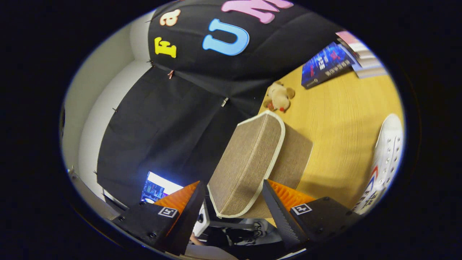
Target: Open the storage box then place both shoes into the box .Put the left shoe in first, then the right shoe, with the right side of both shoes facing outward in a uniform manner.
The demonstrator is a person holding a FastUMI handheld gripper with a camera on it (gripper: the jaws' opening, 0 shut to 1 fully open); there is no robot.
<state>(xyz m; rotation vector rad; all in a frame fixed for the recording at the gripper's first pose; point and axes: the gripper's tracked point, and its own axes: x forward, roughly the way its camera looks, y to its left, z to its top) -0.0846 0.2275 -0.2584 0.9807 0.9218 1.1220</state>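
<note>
— So, are our fingers (231,202) pinching the box lid (245,162)?
— We can't tell; they straddle its near edge, maybe to swing it up.
— And the storage box (294,155)?
— Under the lid, on the wooden table (339,119).
— Shoes?
— One white shoe (386,159) waits beside it; toy (278,96) and books (326,65) lie beyond.

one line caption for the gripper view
Open gripper straddling the fabric box on the table, shoe beside.

On the counter (339,119) sit one fabric box (252,162), one white shoe (386,159), one plush toy (278,96) and one blue book (326,65) beside one stack of other books (364,57), with one lit screen (158,187) off the counter.
</note>
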